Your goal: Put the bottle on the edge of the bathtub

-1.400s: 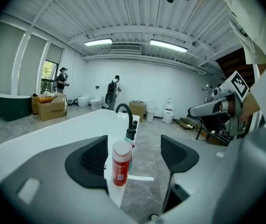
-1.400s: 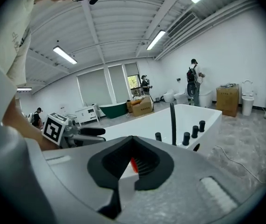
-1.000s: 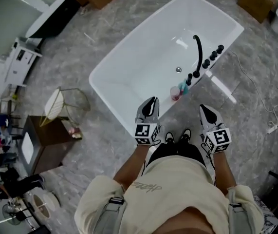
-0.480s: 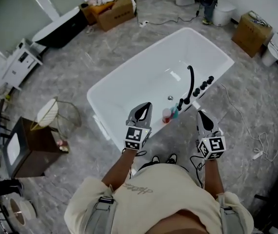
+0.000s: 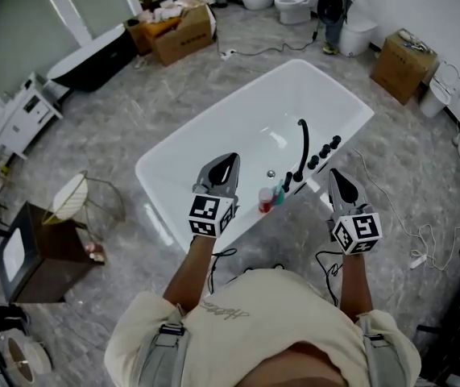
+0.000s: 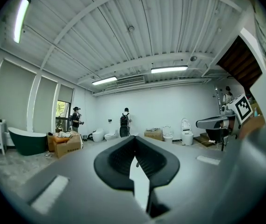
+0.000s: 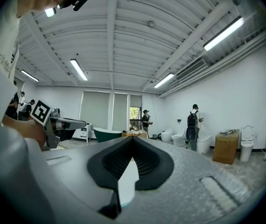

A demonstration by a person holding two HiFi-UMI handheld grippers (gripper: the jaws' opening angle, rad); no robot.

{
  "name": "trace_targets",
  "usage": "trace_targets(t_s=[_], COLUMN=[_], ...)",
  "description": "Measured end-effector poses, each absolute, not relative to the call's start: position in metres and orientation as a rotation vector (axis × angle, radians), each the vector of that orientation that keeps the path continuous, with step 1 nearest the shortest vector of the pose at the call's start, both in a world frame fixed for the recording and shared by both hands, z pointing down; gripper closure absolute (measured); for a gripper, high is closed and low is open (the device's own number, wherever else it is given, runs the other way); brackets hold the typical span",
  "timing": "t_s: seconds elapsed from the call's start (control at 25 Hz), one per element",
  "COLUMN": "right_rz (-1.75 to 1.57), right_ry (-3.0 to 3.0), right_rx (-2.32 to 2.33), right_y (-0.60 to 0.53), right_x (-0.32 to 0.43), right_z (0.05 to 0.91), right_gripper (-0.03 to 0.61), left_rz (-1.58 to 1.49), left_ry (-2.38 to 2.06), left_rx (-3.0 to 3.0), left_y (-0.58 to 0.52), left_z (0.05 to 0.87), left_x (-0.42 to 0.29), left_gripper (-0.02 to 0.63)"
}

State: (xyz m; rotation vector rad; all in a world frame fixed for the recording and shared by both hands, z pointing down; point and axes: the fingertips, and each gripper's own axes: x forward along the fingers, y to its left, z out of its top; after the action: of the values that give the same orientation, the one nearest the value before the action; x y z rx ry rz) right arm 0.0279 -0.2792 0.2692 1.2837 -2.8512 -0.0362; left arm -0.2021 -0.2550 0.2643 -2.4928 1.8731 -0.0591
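Note:
A white bathtub (image 5: 185, 147) lies slantwise on the grey floor in the head view. On its near rim, beside the black faucet (image 5: 302, 145), stand a pink bottle (image 5: 266, 201) and a teal bottle (image 5: 279, 193), both upright. My left gripper (image 5: 228, 161) hovers just left of them over the tub's near rim, shut and empty. My right gripper (image 5: 336, 177) is held to the right of the bottles, outside the tub, also shut with nothing in it. Both gripper views look level across the room, and the left gripper (image 6: 135, 138) and right gripper (image 7: 132, 140) each have their jaws meeting.
A wooden cabinet (image 5: 48, 248) and a wire side table (image 5: 93, 204) stand left of the tub. Cardboard boxes (image 5: 177, 31) (image 5: 399, 59), toilets (image 5: 294, 6) and a dark tub (image 5: 93, 55) line the far side. Cables (image 5: 411, 240) trail on the floor at right. People (image 6: 125, 121) stand by the far wall.
The head view has pulled back and shows more of the room. Both grippers have stayed near the tub's near rim, the left drifting a little leftward. The bottles have not moved.

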Motion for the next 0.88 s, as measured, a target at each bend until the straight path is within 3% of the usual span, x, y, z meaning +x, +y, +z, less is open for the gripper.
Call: trace_targets(t_s=[0.88], right_rz=[-0.052], right_ry=[-2.825], right_rx=[1.118], right_y=[-0.265], right_x=[0.009], right_z=[0.281], right_gripper=[0.577], left_rz=[-0.089], left_ry=[1.984], left_rx=[-2.501], left_y=[-0.232], left_z=[0.283], left_x=[-0.211], left_gripper=[0.600])
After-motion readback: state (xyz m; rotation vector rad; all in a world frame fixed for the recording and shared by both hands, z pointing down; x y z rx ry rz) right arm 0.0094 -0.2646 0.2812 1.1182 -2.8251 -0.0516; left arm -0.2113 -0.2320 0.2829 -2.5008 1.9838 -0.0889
